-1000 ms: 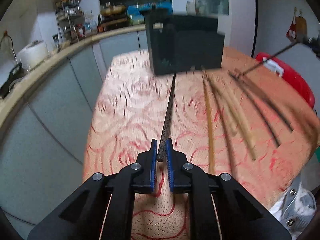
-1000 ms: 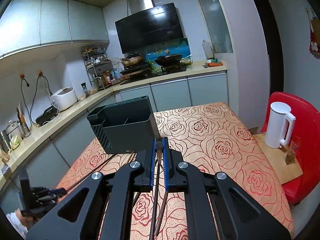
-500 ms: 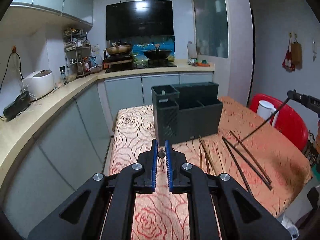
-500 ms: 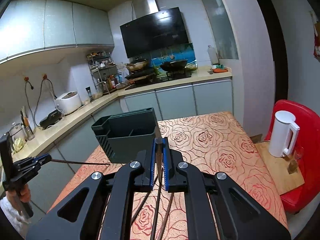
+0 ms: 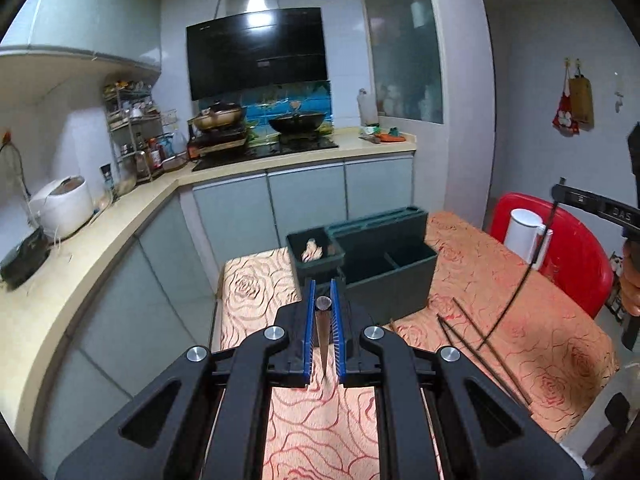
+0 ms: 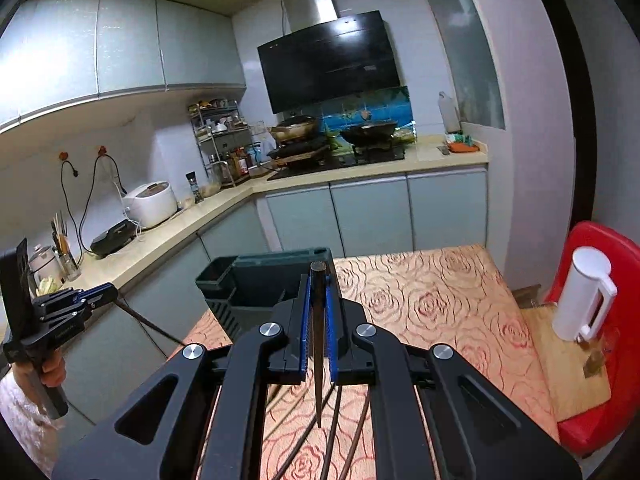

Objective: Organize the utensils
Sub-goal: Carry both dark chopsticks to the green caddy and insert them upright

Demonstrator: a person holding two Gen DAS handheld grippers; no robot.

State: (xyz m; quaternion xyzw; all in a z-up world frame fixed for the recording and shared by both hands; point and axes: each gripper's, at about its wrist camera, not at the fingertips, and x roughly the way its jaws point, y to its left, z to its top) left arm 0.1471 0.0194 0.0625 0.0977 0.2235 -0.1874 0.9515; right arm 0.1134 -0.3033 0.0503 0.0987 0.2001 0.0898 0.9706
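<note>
My left gripper (image 5: 323, 322) has its jaws clamped on a dark chopstick (image 5: 322, 332). Right gripper (image 6: 318, 308) likewise pinches a chopstick (image 6: 318, 344). Both are held above the table (image 5: 520, 280), near the dark organizer (image 5: 384, 272).

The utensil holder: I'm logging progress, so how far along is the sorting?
Early. The utensil holder shows no chopsticks in its visible compartments. In hand: the left gripper and right gripper each clamp one dark chopstick. Left: several loose chopsticks lie on the tablecloth.
</note>
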